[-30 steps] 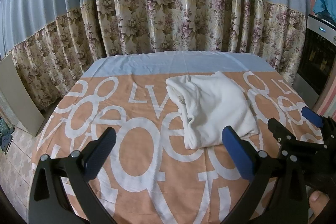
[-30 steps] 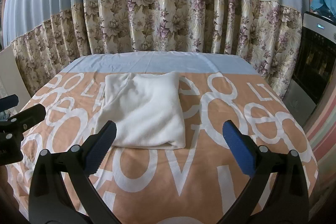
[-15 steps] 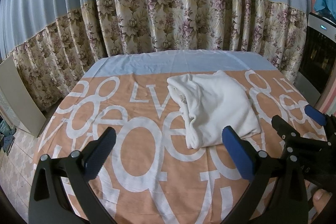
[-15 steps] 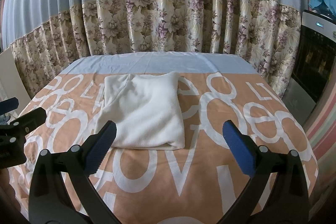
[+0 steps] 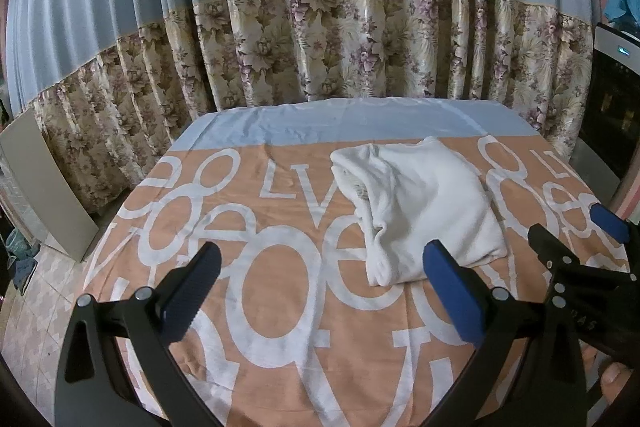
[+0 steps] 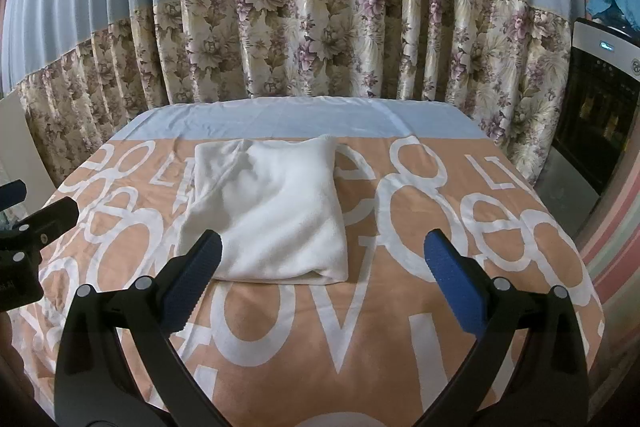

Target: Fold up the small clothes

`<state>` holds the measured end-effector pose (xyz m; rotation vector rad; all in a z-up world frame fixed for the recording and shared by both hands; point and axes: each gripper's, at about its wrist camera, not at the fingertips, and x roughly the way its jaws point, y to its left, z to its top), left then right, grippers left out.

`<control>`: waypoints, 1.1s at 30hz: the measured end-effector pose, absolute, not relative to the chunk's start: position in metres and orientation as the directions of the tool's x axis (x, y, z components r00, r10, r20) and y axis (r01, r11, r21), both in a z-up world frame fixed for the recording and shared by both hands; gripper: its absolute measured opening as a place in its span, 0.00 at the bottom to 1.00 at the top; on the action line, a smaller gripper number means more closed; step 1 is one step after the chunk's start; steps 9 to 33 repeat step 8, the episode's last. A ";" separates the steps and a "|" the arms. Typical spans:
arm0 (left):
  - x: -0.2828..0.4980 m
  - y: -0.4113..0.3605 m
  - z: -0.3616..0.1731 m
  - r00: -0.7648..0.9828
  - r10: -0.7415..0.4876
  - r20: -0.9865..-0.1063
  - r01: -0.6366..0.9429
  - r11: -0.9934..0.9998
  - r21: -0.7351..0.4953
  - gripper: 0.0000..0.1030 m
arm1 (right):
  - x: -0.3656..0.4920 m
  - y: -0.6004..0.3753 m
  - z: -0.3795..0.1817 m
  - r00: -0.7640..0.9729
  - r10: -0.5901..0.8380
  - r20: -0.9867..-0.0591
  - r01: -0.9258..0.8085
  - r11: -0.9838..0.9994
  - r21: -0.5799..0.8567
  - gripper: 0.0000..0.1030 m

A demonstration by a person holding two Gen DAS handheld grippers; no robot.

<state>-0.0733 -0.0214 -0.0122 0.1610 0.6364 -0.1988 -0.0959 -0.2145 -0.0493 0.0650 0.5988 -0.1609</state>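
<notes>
Left gripper (image 5: 320,291): two black plastic arms, silver screws at pivots, ribbed blue pads on fingers (image 5: 454,297). Right gripper (image 6: 322,285): same build, black frame, blue pads, silver screws; small white marking on black body. Bare fingertip (image 5: 616,379) at near right edge.

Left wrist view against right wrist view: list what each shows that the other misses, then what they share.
Only the left wrist view shows the tiled floor, the garment's bunched, layered side edge and a fingertip at bottom right. Only the right wrist view shows the garment's smooth right edge and the brand mark on the dark appliance. Both show the folded white garment on the orange lettered sheet, the floral curtain, and the left gripper and right gripper open and holding nothing.
</notes>
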 end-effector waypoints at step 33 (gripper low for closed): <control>-0.077 -0.025 -0.014 0.785 -0.148 -0.602 0.262 0.959 0.105 0.98 | -0.097 -0.218 -0.050 0.811 -0.132 -0.570 0.171 0.985 0.016 0.97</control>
